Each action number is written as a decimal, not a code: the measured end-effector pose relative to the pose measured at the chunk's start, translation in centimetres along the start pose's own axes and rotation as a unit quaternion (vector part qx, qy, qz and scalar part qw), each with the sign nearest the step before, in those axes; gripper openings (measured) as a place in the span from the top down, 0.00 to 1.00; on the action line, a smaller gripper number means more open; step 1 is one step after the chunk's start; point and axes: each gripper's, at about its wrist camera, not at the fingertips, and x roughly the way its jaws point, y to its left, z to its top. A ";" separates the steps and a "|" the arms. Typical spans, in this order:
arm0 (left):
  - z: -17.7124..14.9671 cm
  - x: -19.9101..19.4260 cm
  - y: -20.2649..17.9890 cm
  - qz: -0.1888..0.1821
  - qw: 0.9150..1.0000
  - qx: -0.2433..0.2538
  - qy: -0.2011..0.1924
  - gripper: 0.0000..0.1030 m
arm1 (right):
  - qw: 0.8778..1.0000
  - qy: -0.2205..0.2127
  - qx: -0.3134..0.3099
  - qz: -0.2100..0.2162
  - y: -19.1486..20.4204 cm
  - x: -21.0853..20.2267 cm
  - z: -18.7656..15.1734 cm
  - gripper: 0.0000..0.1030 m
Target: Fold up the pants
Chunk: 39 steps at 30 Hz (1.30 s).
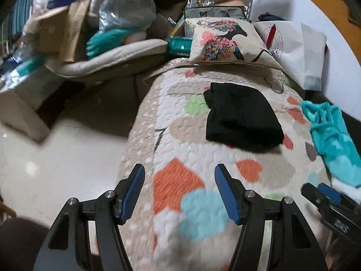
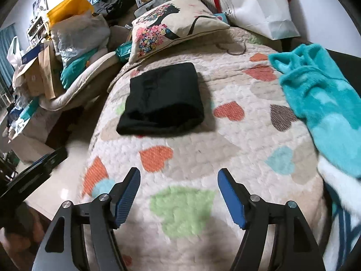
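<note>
Left gripper [image 1: 179, 172] jaws spread, empty; right gripper [image 2: 179, 176] likewise.

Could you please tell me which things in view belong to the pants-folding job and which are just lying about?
Part of the job:
- black pants, already folded on the heart quilt
- left claw, open
- right claw, open

Lying about:
- teal fleece
- floral pillow
- white paper bag
</note>
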 end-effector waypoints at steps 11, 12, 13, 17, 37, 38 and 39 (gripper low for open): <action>0.4 -7.4 -4.4 0.011 0.997 0.043 -0.070 0.18 | 0.997 -0.070 -0.005 0.009 0.2 -4.1 -0.7 0.26; 0.3 -7.4 -4.6 0.007 0.997 0.043 -0.063 0.18 | 0.997 -0.080 -0.011 0.006 0.4 -4.5 -0.7 0.25; 0.2 -7.5 -4.7 0.005 0.997 0.043 -0.060 0.18 | 0.996 -0.086 -0.015 0.005 0.5 -4.8 -0.7 0.25; -0.3 -7.3 -5.3 0.007 0.997 0.052 -0.052 0.18 | 0.995 -0.098 -0.033 0.002 1.3 -5.2 -0.8 0.23; -0.7 -6.8 -4.9 0.007 0.998 0.047 -0.048 0.18 | 0.996 -0.078 -0.033 -0.015 1.2 -3.6 -1.4 0.22; -0.7 -6.7 -4.9 0.007 0.998 0.047 -0.047 0.18 | 0.996 -0.077 -0.034 -0.016 1.3 -3.6 -1.5 0.22; -0.7 -6.6 -4.8 0.006 0.998 0.047 -0.045 0.18 | 0.996 -0.076 -0.035 -0.017 1.3 -3.5 -1.5 0.22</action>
